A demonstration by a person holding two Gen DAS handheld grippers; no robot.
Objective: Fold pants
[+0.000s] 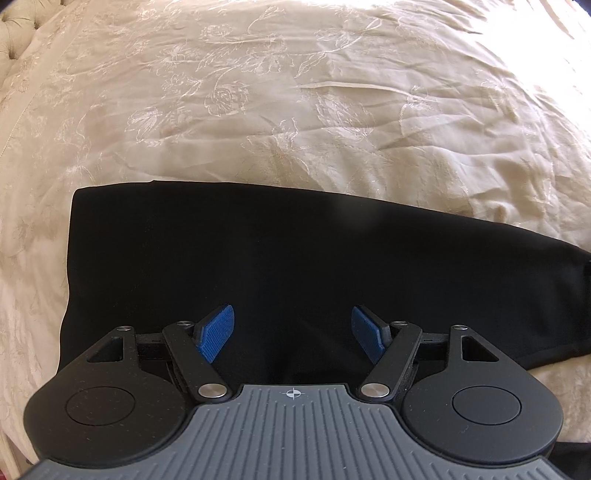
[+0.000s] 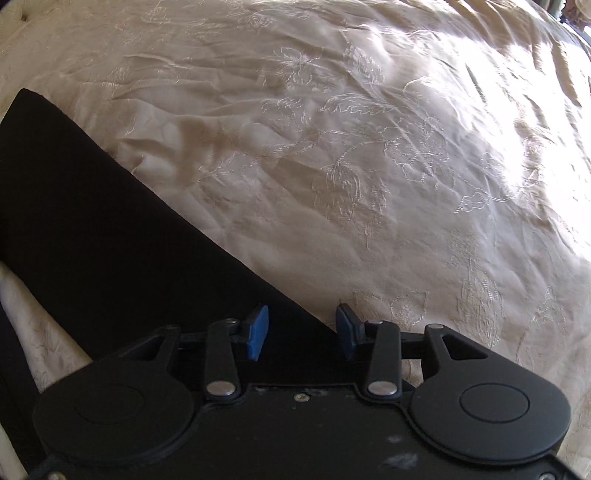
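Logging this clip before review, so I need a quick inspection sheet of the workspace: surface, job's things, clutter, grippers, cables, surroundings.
Surface: cream bedspread with stitched flowers, wrinkled, sunlit at right.
Job's things: black pants lying flat on the bedspread, one straight edge toward the far side.
Clutter: nothing seen.
Grippers: left gripper open above the pants, nothing between its blue pads; right gripper open over the pants' edge, nothing held.
Cables: nothing seen.
Surroundings: tufted headboard at far left; the rest is out of view.
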